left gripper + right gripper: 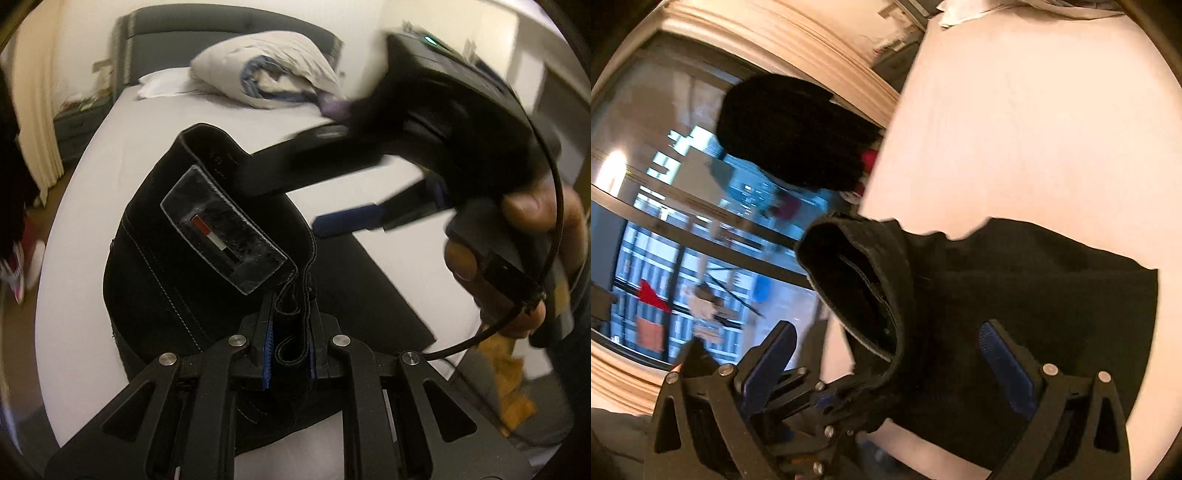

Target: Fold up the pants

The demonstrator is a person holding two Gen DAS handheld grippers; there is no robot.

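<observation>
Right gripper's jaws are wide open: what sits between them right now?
In the right wrist view, the black pants lie between the open jaws of the right gripper, with the raised waistband just ahead, over the white bed sheet.

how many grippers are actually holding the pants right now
1. The left gripper has its jaws shut on the pants at the waistband edge. The right gripper has its jaws wide open, straddling the waistband without pinching it.
</observation>
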